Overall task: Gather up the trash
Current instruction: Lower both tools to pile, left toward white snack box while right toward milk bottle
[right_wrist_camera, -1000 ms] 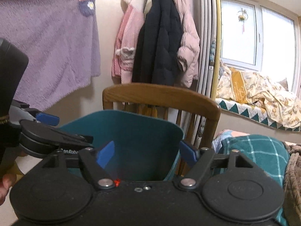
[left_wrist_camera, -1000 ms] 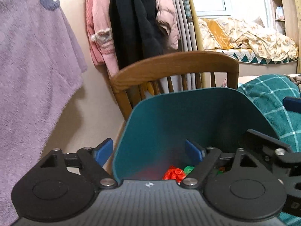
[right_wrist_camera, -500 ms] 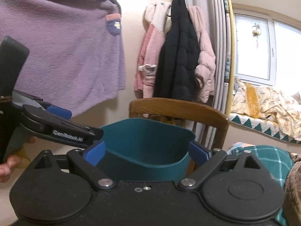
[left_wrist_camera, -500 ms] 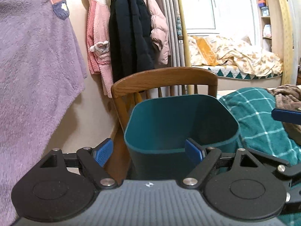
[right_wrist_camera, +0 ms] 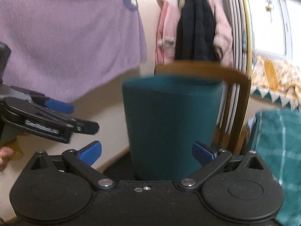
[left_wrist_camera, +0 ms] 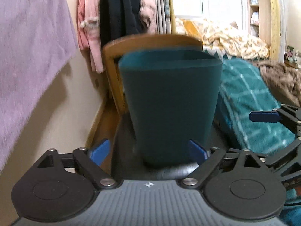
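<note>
no text can be read; white lettering on the left gripper (right_wrist_camera: 56,130) is blurred.

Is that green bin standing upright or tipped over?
Upright. The bin stands on its narrow base on a dark seat, rim level at the top, in front of the wooden chair back. Its inside is hidden.

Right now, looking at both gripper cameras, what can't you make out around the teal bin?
- Inside of the bin: hidden in both views by its own front wall, so any trash in it is unseen.
- Bin's base: covered by each camera's own gripper body.
- Chair seat and legs: blocked by the bin.
- Lettering on the left gripper: blurred in the right view.
- Right gripper: cut off by the left view's right edge.
</note>
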